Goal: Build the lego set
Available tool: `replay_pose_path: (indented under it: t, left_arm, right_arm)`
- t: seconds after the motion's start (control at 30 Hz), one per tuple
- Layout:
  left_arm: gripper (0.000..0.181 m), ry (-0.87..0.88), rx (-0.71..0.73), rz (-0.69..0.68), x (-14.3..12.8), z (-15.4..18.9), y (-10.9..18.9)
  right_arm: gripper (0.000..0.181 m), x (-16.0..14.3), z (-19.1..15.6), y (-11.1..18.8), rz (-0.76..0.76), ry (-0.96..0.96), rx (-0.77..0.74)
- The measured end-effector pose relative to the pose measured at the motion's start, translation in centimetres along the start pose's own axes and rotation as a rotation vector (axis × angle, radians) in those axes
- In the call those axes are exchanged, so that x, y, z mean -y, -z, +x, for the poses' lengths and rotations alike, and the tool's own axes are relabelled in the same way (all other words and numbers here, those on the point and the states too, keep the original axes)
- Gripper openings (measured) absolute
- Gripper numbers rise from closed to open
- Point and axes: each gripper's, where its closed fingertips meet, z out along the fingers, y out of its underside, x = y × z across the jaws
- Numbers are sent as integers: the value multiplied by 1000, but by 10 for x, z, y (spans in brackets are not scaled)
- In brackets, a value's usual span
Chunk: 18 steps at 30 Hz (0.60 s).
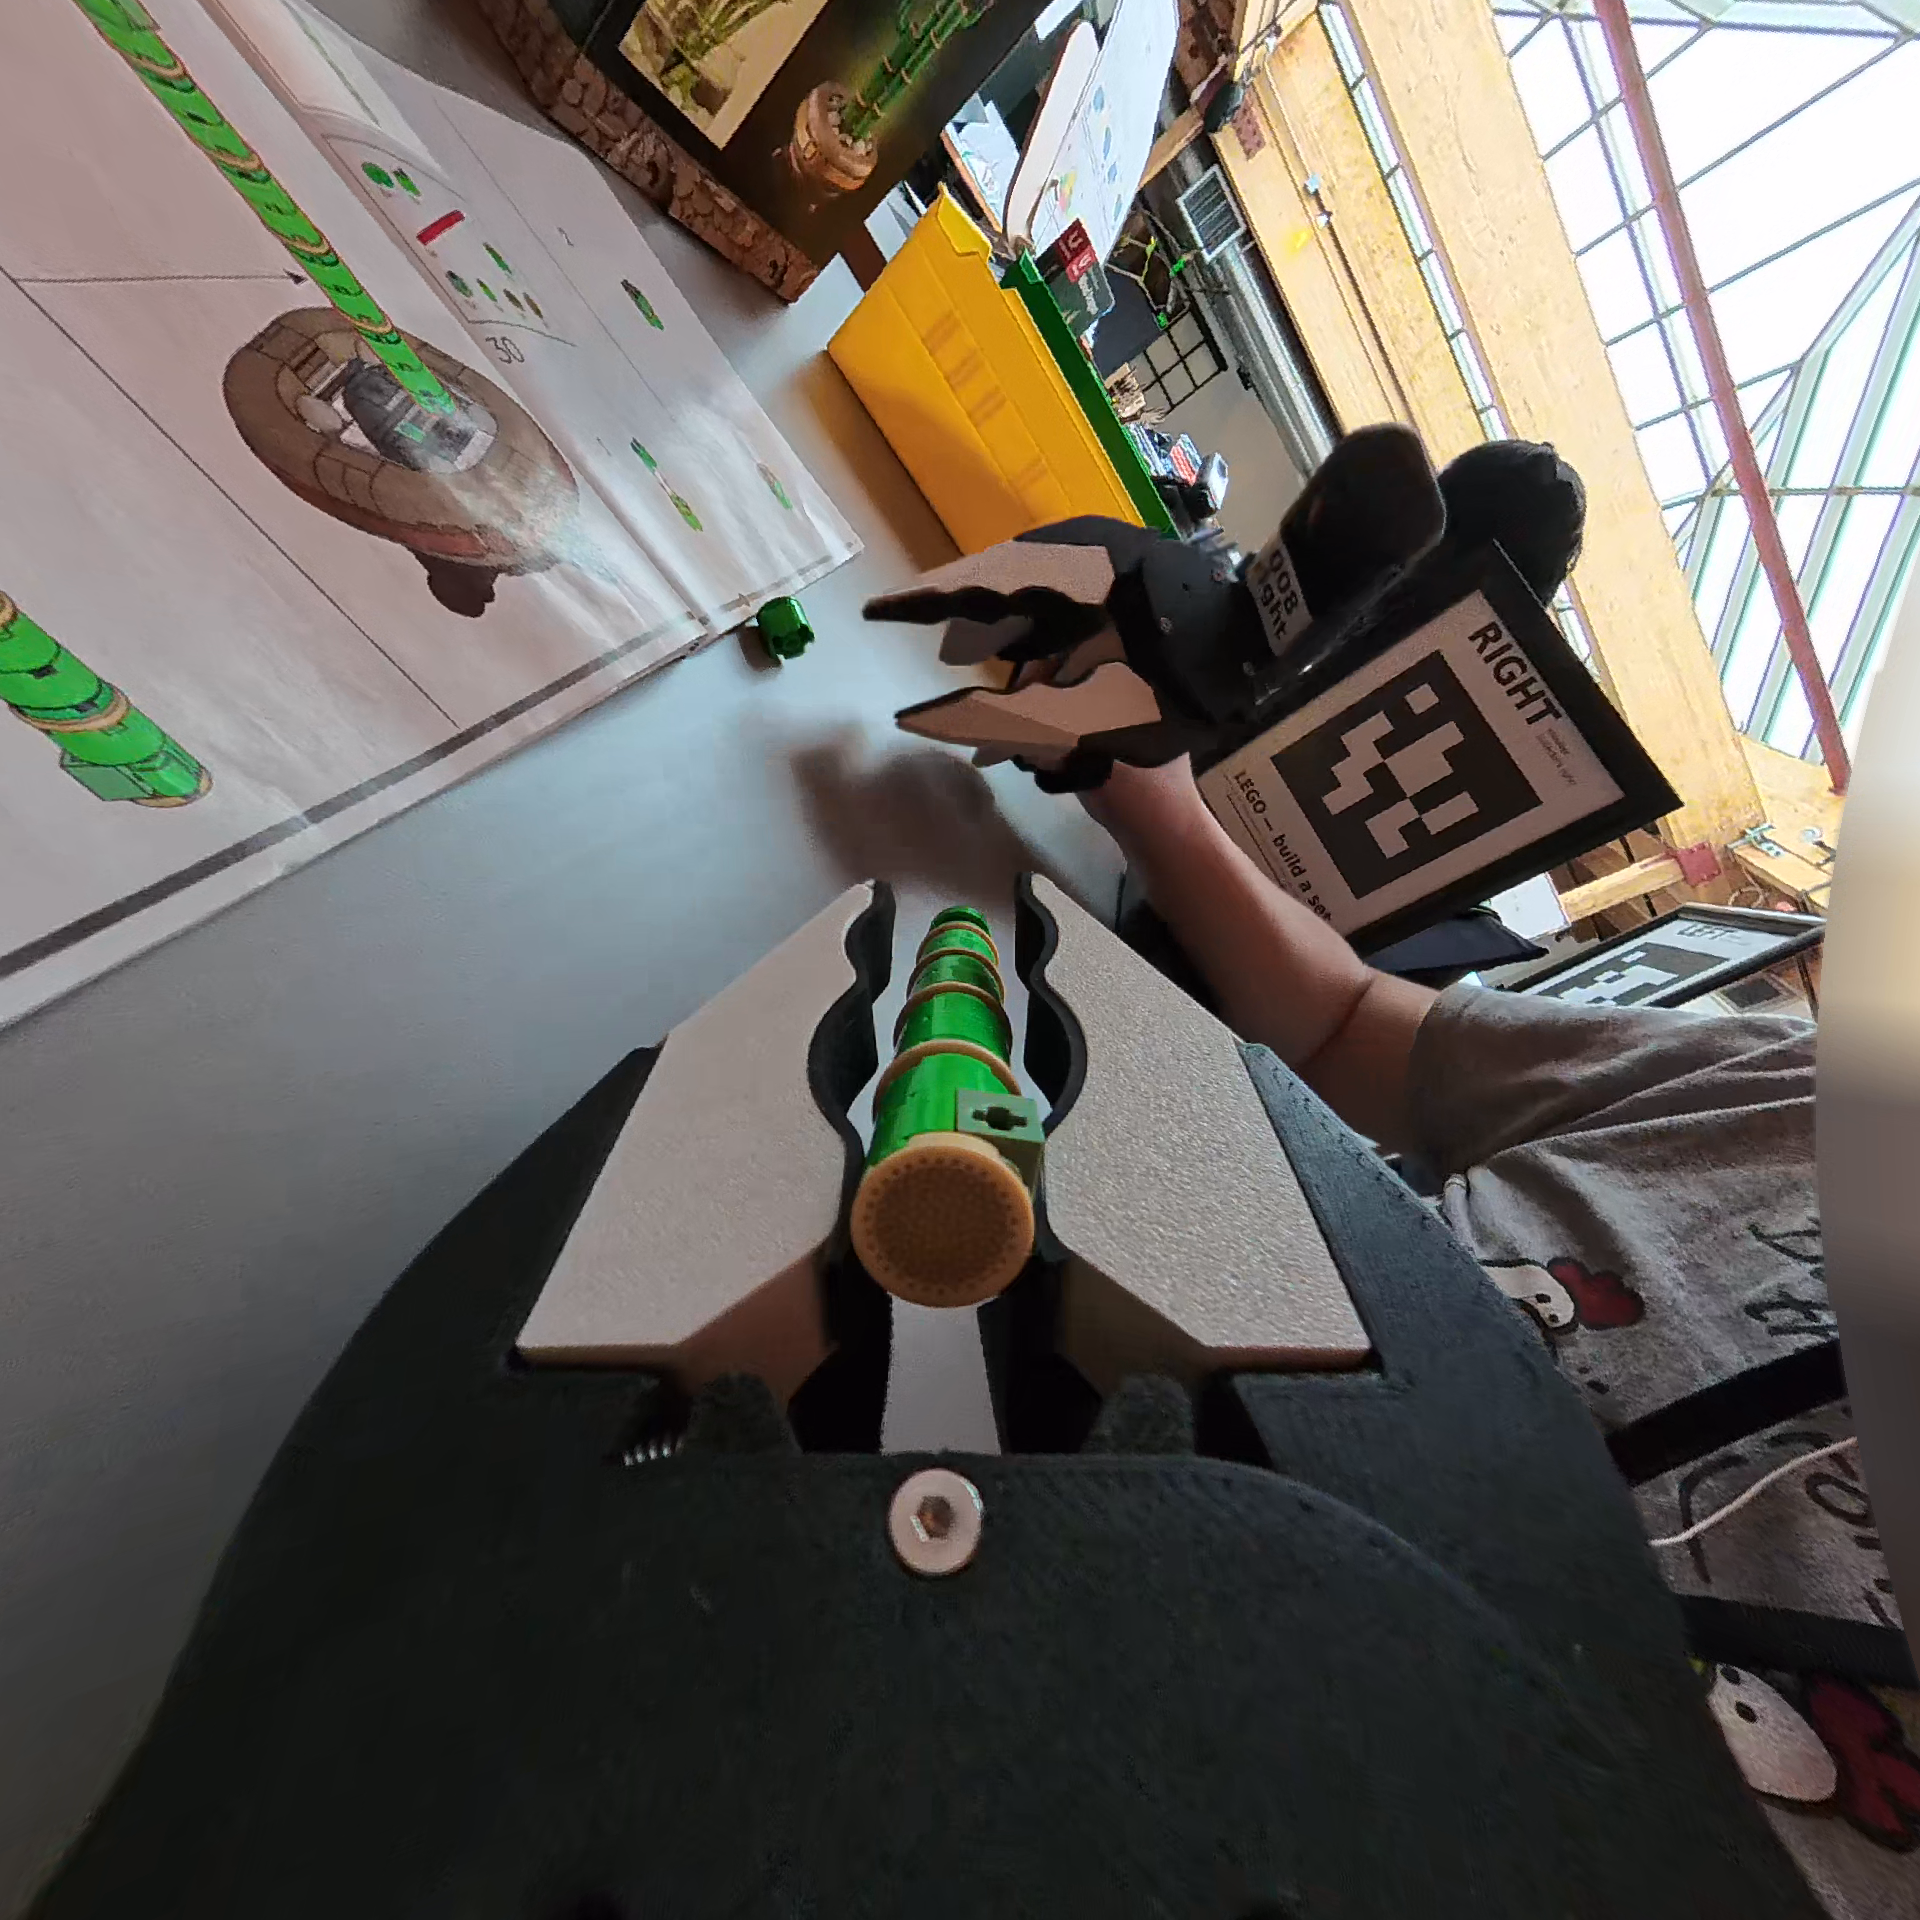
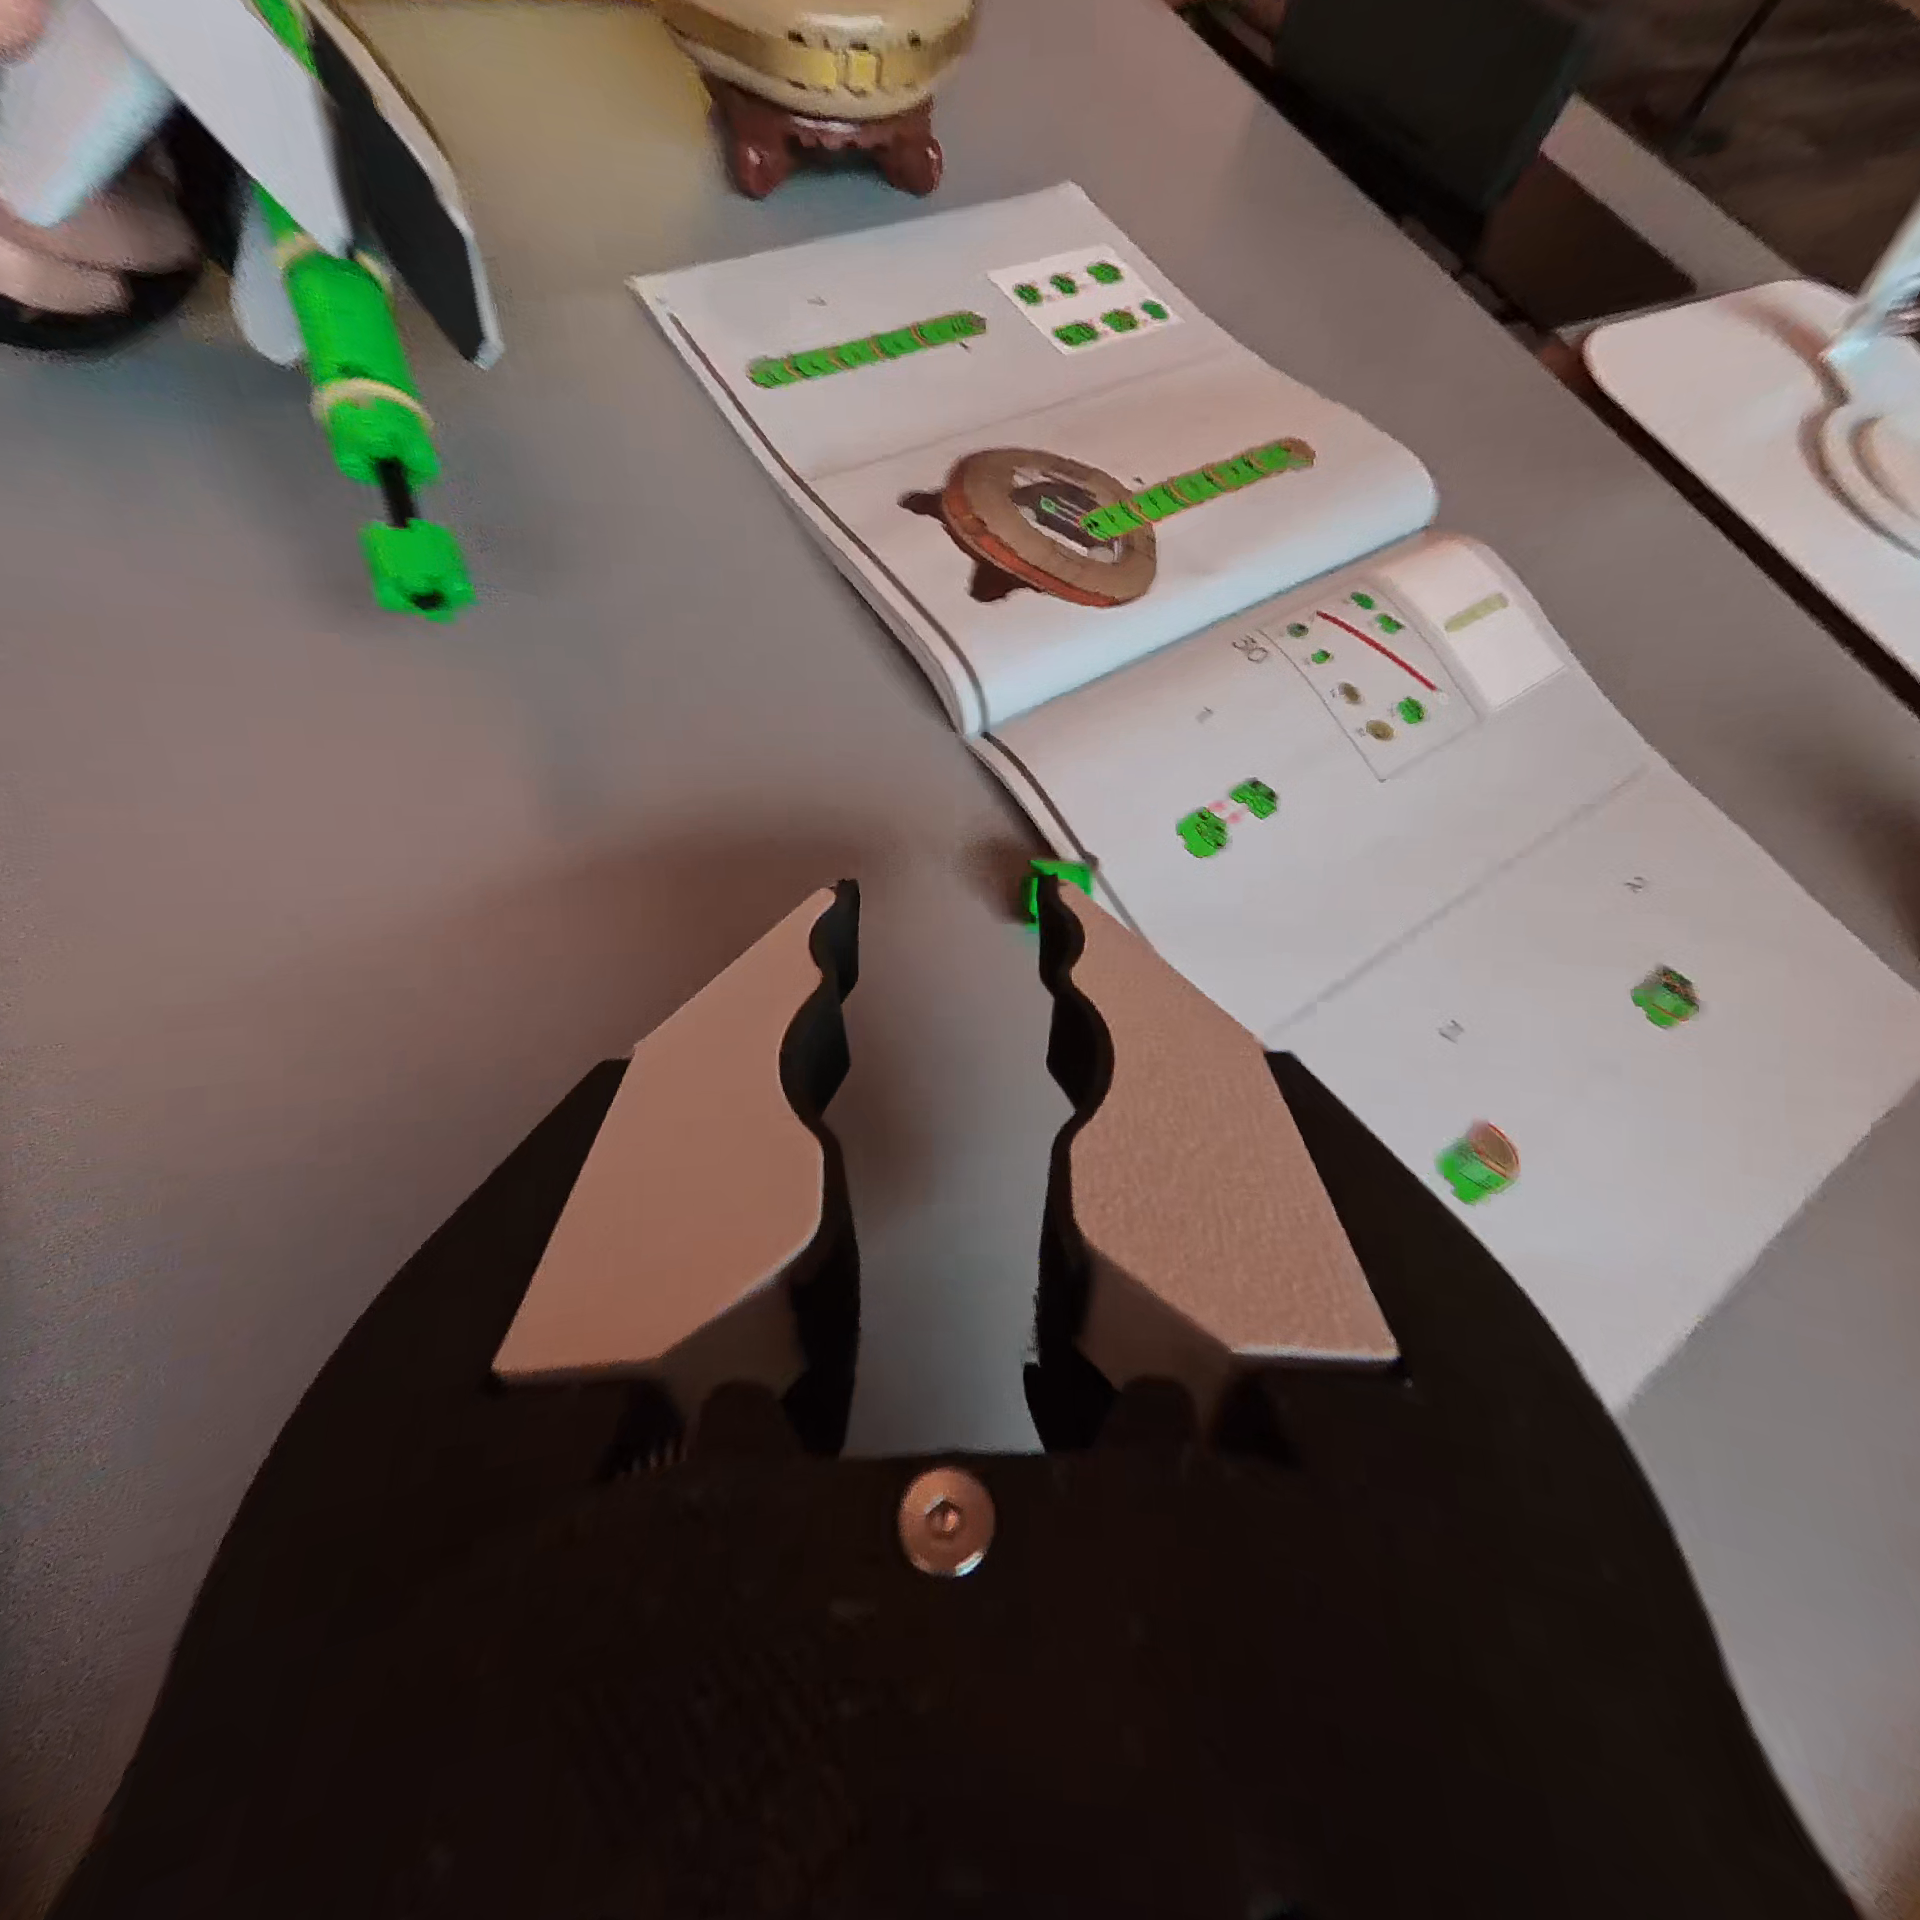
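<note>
The left gripper [image 1: 951, 914] clamps the green stalk [image 1: 940, 1060] lengthwise. The right gripper [image 2: 951, 904], jaws apart and empty, hovers with the loose green piece [image 2: 1055, 888] just off its right fingertip (beside the booklet [image 2: 1351, 883]). A careless closing could knock the piece under the page.

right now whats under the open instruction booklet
The instruction booklet lies flat on the grey table; its pages hide anything beneath. A loose green piece sits beside its edge.
</note>
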Motion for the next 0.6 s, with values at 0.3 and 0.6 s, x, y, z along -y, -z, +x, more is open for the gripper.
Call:
replay_pose_path:
  t: [0.3,0.6]
  left_arm:
    - [22,-5,-12,16,3,2,-2]
    - [21,-19,-11,-56,-8,1,-9]
  right_arm:
    - [42,50,-102,-31,106,157,282]
    - [16,48,-100,-32,84,146,300]
